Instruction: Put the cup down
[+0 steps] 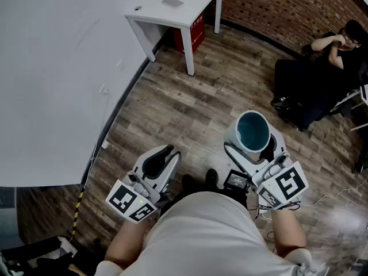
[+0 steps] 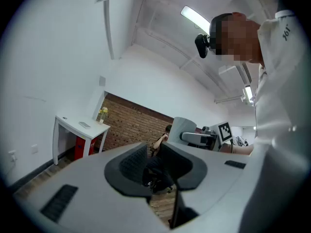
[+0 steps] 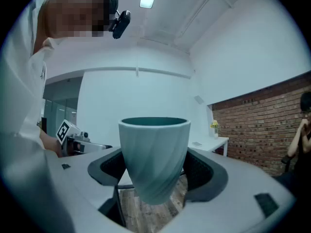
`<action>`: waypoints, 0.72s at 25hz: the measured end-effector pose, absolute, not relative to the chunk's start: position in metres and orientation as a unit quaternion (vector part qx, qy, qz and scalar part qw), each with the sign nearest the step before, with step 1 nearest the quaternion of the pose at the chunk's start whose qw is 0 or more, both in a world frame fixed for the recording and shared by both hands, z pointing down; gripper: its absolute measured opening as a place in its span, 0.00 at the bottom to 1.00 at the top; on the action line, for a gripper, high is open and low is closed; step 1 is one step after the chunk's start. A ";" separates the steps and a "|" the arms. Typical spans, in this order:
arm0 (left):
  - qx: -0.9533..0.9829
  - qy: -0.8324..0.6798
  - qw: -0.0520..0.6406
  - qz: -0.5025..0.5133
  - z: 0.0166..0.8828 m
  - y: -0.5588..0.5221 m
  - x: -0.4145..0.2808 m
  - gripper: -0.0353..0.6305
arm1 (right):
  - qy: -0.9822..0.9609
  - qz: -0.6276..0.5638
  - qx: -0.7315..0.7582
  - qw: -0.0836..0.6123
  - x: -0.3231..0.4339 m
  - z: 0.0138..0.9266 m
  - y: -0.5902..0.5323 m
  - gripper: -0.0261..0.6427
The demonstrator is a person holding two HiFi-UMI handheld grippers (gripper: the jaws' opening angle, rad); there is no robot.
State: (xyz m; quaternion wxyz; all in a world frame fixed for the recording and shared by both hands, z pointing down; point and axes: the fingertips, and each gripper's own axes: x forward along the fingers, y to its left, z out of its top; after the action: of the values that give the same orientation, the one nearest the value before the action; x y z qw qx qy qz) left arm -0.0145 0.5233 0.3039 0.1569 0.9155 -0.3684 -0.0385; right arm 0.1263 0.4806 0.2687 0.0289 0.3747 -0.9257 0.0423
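head view: left gripper (image 1: 163, 156) at lower left, level above wooden floor (image 1: 190, 102); jaws slightly apart, nothing between. right gripper (image 1: 253, 149) clamped on teal cup (image 1: 253, 129); cup upright, mouth up, held in air over floor. white table (image 1: 172, 16) at upper middle; seated person (image 1: 322, 62) at upper right, near brick wall (image 1: 270, 4).

left gripper view: narrow gap between pads (image 2: 133, 161), empty; seated person visible through gap.

right gripper view: cup wedged between both pads (image 3: 201, 171), sides pressed, base clear of floor.

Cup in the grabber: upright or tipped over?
Upright: the cup shows its rim level on top, narrow base below, between the fingers of the right gripper.
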 end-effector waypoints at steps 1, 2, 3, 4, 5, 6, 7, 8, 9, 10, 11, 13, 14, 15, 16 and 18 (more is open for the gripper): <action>0.916 -0.366 0.160 -0.037 0.304 0.525 -0.014 0.18 | -0.925 0.046 0.376 0.031 0.126 0.270 0.481 0.59; 0.916 -0.364 0.163 -0.035 0.304 0.526 -0.014 0.18 | -0.924 0.050 0.377 0.033 0.125 0.271 0.482 0.59; 0.916 -0.363 0.167 -0.034 0.305 0.528 -0.015 0.18 | -0.924 0.054 0.378 0.035 0.125 0.272 0.484 0.59; 0.916 -0.362 0.169 -0.033 0.305 0.529 -0.015 0.18 | -0.923 0.057 0.378 0.037 0.124 0.274 0.485 0.59; 0.916 -0.362 0.171 -0.032 0.304 0.531 -0.016 0.18 | -0.923 0.060 0.378 0.038 0.123 0.275 0.485 0.59; 0.916 -0.362 0.173 -0.032 0.304 0.532 -0.016 0.18 | -0.923 0.062 0.377 0.039 0.122 0.275 0.486 0.59; 0.915 -0.362 0.173 -0.032 0.304 0.532 -0.017 0.18 | -0.923 0.063 0.377 0.040 0.121 0.275 0.485 0.59; 0.915 -0.362 0.173 -0.033 0.304 0.531 -0.018 0.18 | -0.924 0.063 0.376 0.040 0.120 0.276 0.484 0.59; 0.915 -0.363 0.173 -0.033 0.304 0.530 -0.019 0.18 | -0.924 0.063 0.375 0.041 0.119 0.276 0.483 0.59; 0.915 -0.363 0.172 -0.033 0.304 0.529 -0.020 0.18 | -0.924 0.062 0.375 0.041 0.118 0.276 0.481 0.59; 0.915 -0.364 0.171 -0.033 0.303 0.527 -0.021 0.18 | -0.924 0.061 0.375 0.042 0.117 0.276 0.479 0.59; 0.914 -0.366 0.170 -0.034 0.302 0.526 -0.023 0.18 | -0.923 0.058 0.379 0.045 0.116 0.277 0.476 0.59; 0.914 -0.367 0.169 -0.035 0.302 0.525 -0.023 0.18 | -0.921 0.059 0.381 0.045 0.117 0.277 0.475 0.60; 0.914 -0.368 0.169 -0.035 0.302 0.525 -0.023 0.18 | -0.921 0.062 0.383 0.044 0.118 0.277 0.474 0.60; 0.914 -0.368 0.169 -0.035 0.302 0.525 -0.023 0.18 | -0.920 0.064 0.384 0.042 0.119 0.278 0.473 0.60; 0.913 -0.369 0.169 -0.034 0.302 0.524 -0.023 0.18 | -0.920 0.066 0.385 0.042 0.121 0.278 0.471 0.60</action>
State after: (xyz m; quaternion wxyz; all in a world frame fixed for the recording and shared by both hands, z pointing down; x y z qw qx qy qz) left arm -0.0226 0.5238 0.3017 0.1692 0.9132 -0.3692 -0.0343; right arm 0.1208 0.4714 0.2780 0.0416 0.3849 -0.9196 0.0661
